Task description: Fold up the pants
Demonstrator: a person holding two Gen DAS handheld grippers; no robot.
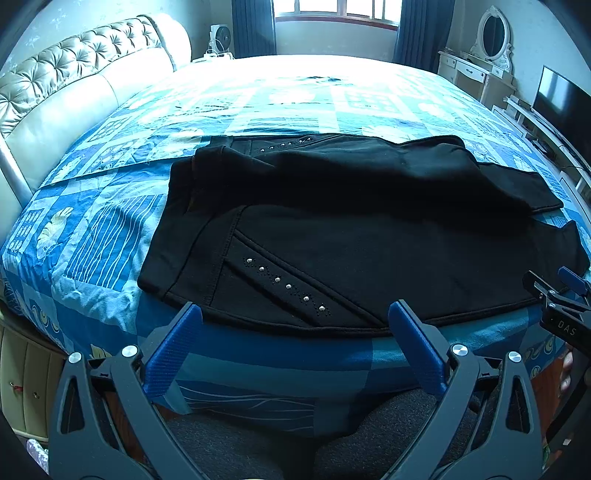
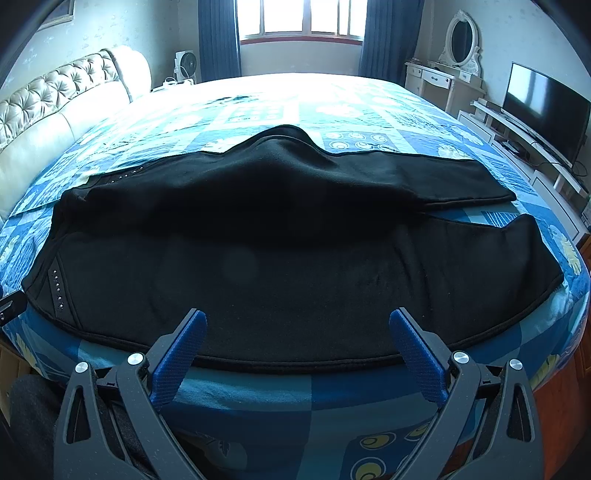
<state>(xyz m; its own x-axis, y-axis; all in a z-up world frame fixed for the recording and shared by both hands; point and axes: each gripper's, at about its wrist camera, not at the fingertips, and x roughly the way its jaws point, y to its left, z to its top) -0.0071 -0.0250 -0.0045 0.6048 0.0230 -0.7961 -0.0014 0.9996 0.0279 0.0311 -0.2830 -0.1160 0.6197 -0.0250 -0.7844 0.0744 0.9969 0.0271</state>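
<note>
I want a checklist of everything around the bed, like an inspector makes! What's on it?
Surface: bed with a blue patchwork cover, wrinkled near the front left.
Job's things: black pants lying flat across the bed, waist to the left, legs to the right; studded pocket trim showing.
Clutter: nothing seen on the bed besides the pants.
Grippers: left hand-held gripper open, empty, at the pants' near edge; right hand-held gripper open, empty, over the near hem.
Cables: a cord by the TV stand.
Surroundings: tufted headboard, window, blue curtains, fan, dressing table with oval mirror, TV.
</note>
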